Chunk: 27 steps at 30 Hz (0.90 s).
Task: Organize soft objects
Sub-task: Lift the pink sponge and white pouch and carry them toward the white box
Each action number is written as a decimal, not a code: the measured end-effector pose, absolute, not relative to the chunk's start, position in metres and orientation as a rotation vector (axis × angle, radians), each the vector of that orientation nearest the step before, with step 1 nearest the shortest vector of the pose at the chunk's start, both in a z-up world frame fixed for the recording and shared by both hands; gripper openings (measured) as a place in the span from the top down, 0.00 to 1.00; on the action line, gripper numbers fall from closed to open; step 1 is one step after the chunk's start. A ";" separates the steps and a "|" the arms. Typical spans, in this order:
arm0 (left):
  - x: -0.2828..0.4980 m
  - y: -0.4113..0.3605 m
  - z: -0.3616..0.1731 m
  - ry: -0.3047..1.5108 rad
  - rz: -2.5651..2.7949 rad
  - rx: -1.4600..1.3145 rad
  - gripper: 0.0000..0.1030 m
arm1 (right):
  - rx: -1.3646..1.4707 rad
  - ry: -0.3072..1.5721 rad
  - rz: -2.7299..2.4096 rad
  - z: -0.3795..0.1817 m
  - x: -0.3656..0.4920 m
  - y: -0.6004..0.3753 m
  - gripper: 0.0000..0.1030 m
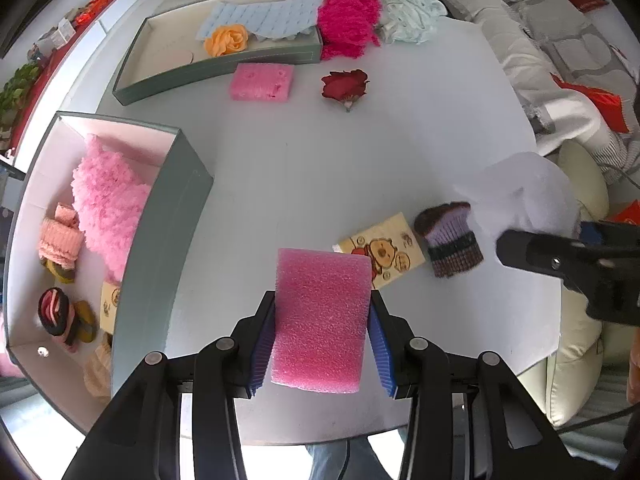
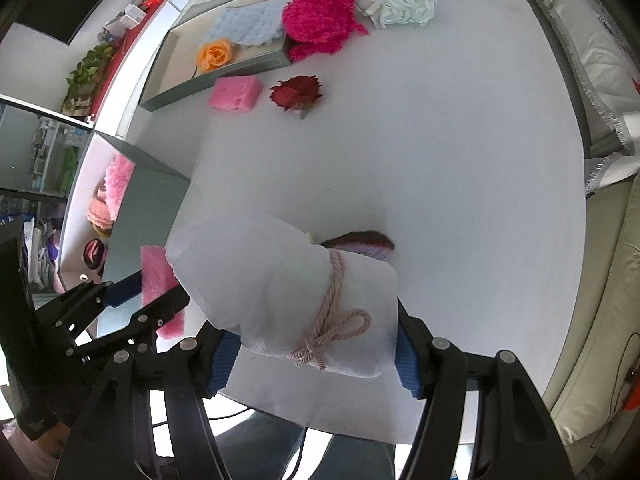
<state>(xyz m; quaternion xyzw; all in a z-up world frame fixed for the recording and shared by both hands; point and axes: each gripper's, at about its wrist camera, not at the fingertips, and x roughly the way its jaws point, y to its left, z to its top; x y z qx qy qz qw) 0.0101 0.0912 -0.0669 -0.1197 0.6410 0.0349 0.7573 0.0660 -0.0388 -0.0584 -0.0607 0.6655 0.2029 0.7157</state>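
Note:
My left gripper (image 1: pixel 322 344) is shut on a pink foam sponge (image 1: pixel 322 318) and holds it above the white table, just right of the near grey box (image 1: pixel 160 240). The sponge also shows in the right wrist view (image 2: pixel 158 284). My right gripper (image 2: pixel 310 356) is shut on a white fabric pouch (image 2: pixel 280 280) tied with a pink cord; the pouch shows in the left wrist view (image 1: pixel 520 196). A purple-and-brown knitted piece (image 1: pixel 450 238) and a yellow cartoon cloth (image 1: pixel 384 250) lie on the table under it.
The near box holds a fluffy pink piece (image 1: pixel 108 208) and several small knitted items. The far box (image 1: pixel 224 60) holds an orange flower (image 1: pixel 226 40) and blue quilted cloth (image 1: pixel 264 16). A second pink sponge (image 1: pixel 262 82), red flower (image 1: pixel 346 86), magenta fluffy piece (image 1: pixel 348 20) and pale cloth (image 1: pixel 412 10) lie beyond.

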 end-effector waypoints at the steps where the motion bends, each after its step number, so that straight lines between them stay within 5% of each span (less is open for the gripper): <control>1: 0.008 0.092 -0.065 1.396 0.073 -0.261 0.57 | -0.135 1.476 0.447 -0.057 0.063 -0.036 0.33; 27: -0.045 0.171 -0.040 1.243 0.199 -0.414 0.57 | -0.326 1.416 0.542 -0.030 0.021 0.051 0.33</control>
